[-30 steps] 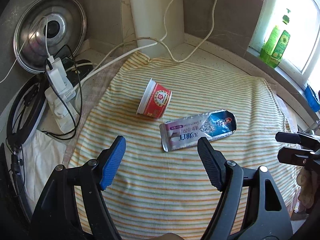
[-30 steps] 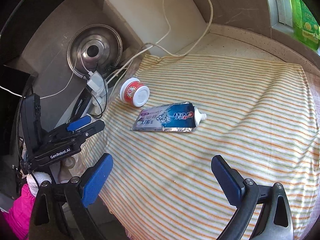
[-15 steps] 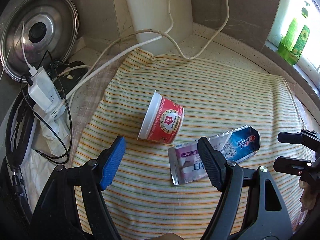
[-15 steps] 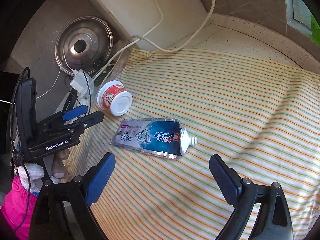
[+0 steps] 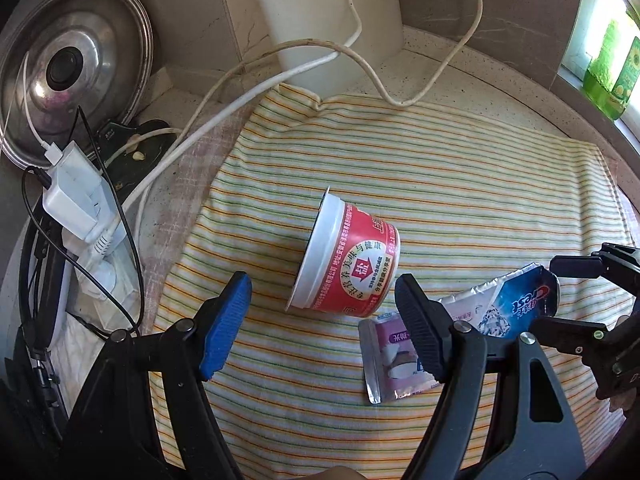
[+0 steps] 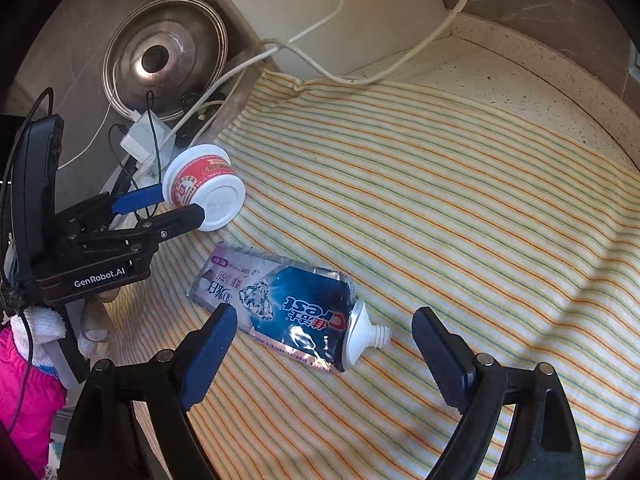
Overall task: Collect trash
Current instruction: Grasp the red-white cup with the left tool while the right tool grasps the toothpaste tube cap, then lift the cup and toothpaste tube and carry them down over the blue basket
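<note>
Both grippers have come in closer over the last second, so the cup and tube now loom larger in each view. At far left, a steel pot lid (image 5: pixel 76 92) leans on the wall, its lower edge hidden behind a white charger (image 5: pixel 72 196) and tangled cables. The left gripper (image 5: pixel 322 312) has its fingers spread wide and empty, framing the red-and-white yogurt cup (image 5: pixel 348 264), which lies on its side on the striped cloth (image 5: pixel 460 184) covering the counter; whether a finger touches the cup cannot be told. Just right of the cup lies a flattened Crest toothpaste tube (image 6: pixel 280 304), uncapped, its tail partly hidden behind the left gripper's right finger in the left wrist view. The right gripper (image 6: pixel 324 344) hovers over the tube, fingers wide apart, holding nothing. Green bottles (image 5: pixel 612 76) at the window are cut off.
</note>
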Demonstrator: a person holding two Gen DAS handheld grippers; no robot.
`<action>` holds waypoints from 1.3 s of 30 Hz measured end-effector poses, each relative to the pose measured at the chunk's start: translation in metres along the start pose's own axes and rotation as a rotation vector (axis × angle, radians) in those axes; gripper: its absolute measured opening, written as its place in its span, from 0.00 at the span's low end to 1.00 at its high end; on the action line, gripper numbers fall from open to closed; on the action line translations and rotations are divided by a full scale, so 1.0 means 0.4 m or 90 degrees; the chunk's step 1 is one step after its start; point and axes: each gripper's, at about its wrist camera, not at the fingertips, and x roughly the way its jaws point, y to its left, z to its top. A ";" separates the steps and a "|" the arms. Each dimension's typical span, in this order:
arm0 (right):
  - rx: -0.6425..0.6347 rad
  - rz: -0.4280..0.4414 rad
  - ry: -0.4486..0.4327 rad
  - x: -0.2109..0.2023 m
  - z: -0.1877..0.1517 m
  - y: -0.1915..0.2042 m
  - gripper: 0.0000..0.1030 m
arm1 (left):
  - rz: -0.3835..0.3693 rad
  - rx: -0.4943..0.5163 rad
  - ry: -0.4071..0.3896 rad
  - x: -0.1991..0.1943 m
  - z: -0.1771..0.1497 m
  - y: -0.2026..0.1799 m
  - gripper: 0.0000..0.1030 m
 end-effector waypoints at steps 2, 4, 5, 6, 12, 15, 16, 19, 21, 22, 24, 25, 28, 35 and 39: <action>-0.006 0.006 0.010 0.012 0.002 0.001 0.82 | 0.000 0.003 0.003 0.009 0.003 -0.001 0.74; -0.018 0.006 0.016 0.024 0.003 0.006 0.82 | 0.001 0.008 0.007 0.019 0.005 -0.004 0.74; -0.026 0.002 0.016 0.027 0.003 0.009 0.82 | 0.001 0.010 0.010 0.025 0.007 -0.006 0.74; -0.034 0.000 0.016 0.028 0.004 0.013 0.82 | -0.001 0.011 0.012 0.030 0.008 -0.008 0.74; -0.075 -0.017 0.024 0.026 -0.003 0.025 0.58 | -0.012 -0.006 0.016 0.042 0.010 -0.009 0.74; -0.082 -0.015 0.026 0.022 -0.006 0.026 0.44 | -0.011 0.000 0.017 0.044 0.010 -0.013 0.74; -0.083 -0.010 0.026 0.021 -0.007 0.026 0.40 | -0.011 0.001 0.015 0.042 0.010 -0.014 0.73; -0.090 -0.003 0.022 0.014 -0.012 0.030 0.31 | -0.019 -0.006 0.016 0.043 0.009 -0.013 0.57; -0.094 0.000 0.018 0.010 -0.015 0.036 0.28 | -0.019 -0.010 0.019 0.044 0.007 -0.011 0.52; -0.096 0.001 0.016 0.008 -0.017 0.038 0.28 | -0.020 -0.012 0.017 0.043 0.005 -0.010 0.51; -0.100 0.003 0.010 0.001 -0.024 0.046 0.28 | -0.025 -0.013 0.012 0.039 -0.001 -0.010 0.51; -0.103 0.001 0.006 -0.002 -0.028 0.050 0.28 | -0.022 -0.012 0.009 0.035 -0.003 -0.010 0.51; -0.116 -0.012 0.000 -0.011 -0.038 0.066 0.28 | -0.018 -0.015 -0.004 0.019 -0.007 -0.008 0.50; -0.127 -0.028 -0.035 -0.065 -0.058 0.089 0.27 | -0.023 -0.036 -0.040 -0.044 -0.015 0.024 0.47; -0.133 -0.045 -0.050 -0.091 -0.076 0.096 0.27 | -0.028 -0.044 -0.054 -0.077 -0.029 0.044 0.47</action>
